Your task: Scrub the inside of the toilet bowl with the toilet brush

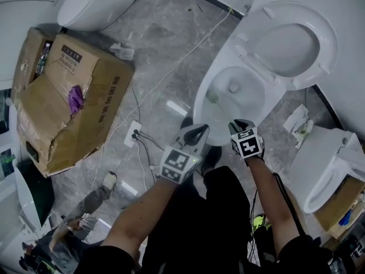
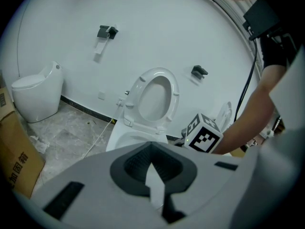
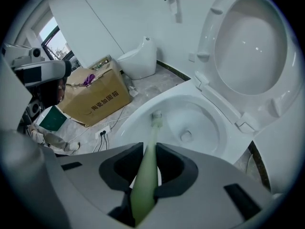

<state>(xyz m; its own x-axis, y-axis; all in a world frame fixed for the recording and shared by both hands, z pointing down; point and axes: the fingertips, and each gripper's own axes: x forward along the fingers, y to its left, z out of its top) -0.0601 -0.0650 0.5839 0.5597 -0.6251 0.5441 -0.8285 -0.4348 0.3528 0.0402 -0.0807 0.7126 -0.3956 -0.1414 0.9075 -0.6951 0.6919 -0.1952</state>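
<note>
We hold the right gripper [image 1: 240,124] clenched on the pale green toilet brush [image 3: 151,142] handle, brush head inside the toilet bowl [image 1: 201,104] at its near wall, left gripper [image 1: 197,131] closed, empty, just beside the rim

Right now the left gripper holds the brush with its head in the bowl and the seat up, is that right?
Not quite: the right gripper holds the brush, its jaws shut on it, as the right gripper view shows. The brush's head is in the bowl and the seat is up.
</note>
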